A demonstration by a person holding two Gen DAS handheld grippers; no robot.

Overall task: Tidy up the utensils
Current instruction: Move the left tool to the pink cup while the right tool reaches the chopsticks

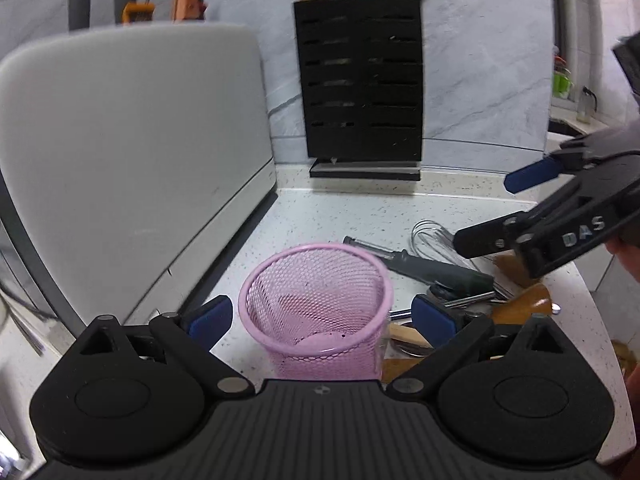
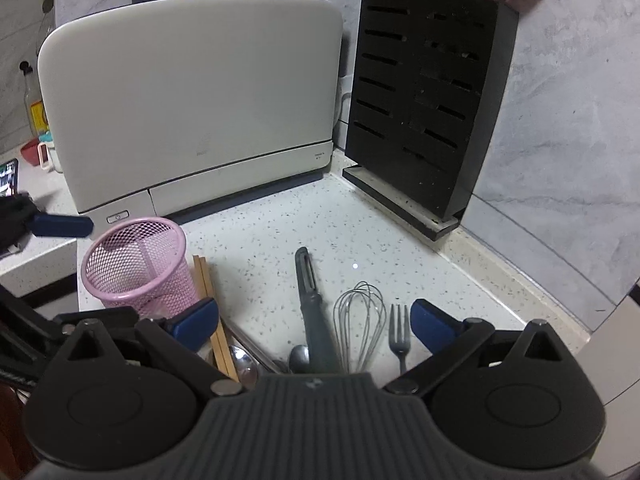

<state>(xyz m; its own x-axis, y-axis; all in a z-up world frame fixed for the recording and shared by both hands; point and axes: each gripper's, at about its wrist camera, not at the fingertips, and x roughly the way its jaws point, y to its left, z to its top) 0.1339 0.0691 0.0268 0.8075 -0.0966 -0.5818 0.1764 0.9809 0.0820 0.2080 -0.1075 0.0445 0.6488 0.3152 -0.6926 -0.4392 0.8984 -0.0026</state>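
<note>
While my left gripper (image 1: 322, 316) is reaching low over the counter (image 2: 272, 240), its blue fingers (image 1: 210, 316) are standing spread wide on either side of the pink mesh cup (image 1: 316, 304), apart from its walls and gripping nothing. The cup is sitting upright near the counter's front left edge, just in front of the white appliance (image 2: 188, 100). My right gripper (image 2: 314, 322) is hovering level above the utensil pile at the front edge, its fingers likewise spread wide and holding nothing. Below it, the chopsticks (image 2: 208, 300) are lying just beside the cup, with the peeler (image 2: 310, 300), whisk (image 2: 360, 320), fork (image 2: 399, 332) and spoons (image 2: 244, 364) lying side by side. The black knife block (image 2: 420, 112) is leaning at the back corner.
</note>
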